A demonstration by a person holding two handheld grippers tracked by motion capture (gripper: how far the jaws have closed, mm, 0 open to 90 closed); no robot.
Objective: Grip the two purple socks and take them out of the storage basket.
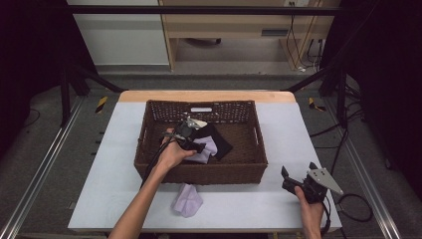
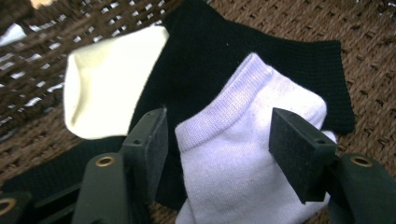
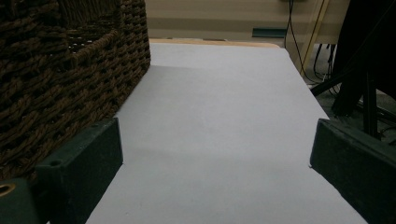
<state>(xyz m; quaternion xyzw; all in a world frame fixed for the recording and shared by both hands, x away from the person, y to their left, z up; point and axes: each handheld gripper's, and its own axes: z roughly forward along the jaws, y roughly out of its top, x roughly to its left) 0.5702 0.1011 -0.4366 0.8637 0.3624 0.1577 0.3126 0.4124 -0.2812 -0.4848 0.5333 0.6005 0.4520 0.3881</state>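
A brown woven basket (image 1: 199, 174) stands mid-table and holds three socks: a lilac one (image 1: 210, 149), a black one (image 1: 221, 142) and a cream one (image 1: 200, 122). My left gripper (image 1: 197, 145) reaches down into the basket. In the left gripper view it (image 2: 224, 144) stands open, its jaws on either side of the lilac sock (image 2: 233, 163) with a gap at each pad. That sock lies on the black sock (image 2: 210, 60), and the cream sock (image 2: 107, 93) is beside them. My right gripper (image 1: 298, 169) rests open on the table at the right, nothing between its jaws (image 3: 217, 154).
Another lilac sock (image 1: 187, 200) lies on the white table (image 1: 119, 149) just in front of the basket. In the right gripper view the basket wall (image 3: 60, 79) is close on the left. A cable (image 1: 356, 209) trails near the table's right front corner.
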